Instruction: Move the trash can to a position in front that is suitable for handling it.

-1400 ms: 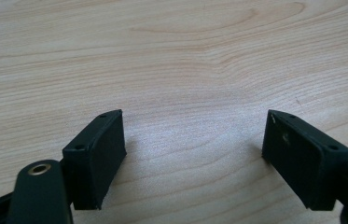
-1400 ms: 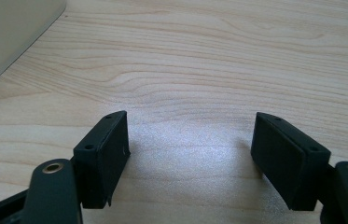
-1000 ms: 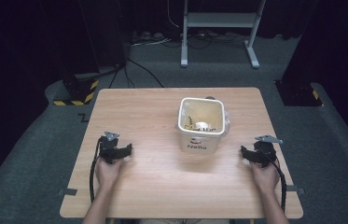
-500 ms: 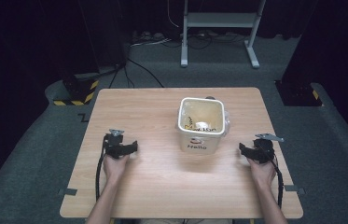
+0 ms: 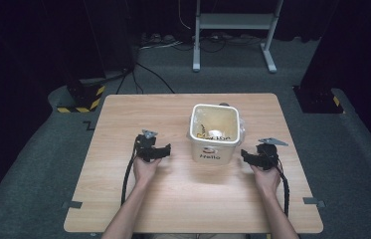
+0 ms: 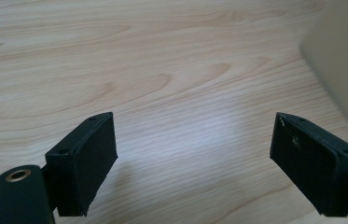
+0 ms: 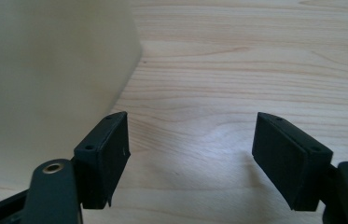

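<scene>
We are holding the left gripper (image 5: pixel 165 150) over the wooden table (image 5: pixel 123 119), to the left of the bin and apart from it, our left hand (image 5: pixel 145 169) wrapped around its body and its cable trailing back along our forearm. Its jaws have just been opening and are now standing wide apart with only bare wood grain between them; in the left gripper view the gripper (image 6: pixel 192 144) is facing the tabletop, with the bin's pale wall (image 6: pixel 344 60) rising at the right edge. In the middle, the cream square bin (image 5: pixel 215 147), printed "Hello" on its near side, is standing upright on the table between our two grippers, with something small lying inside that we cannot make out. On the right, our right hand (image 5: pixel 266 178) is holding the right gripper (image 5: pixel 245 154) just beside the bin's near right corner, not touching it; its jaws are also released, spread wide over bare wood.
</scene>
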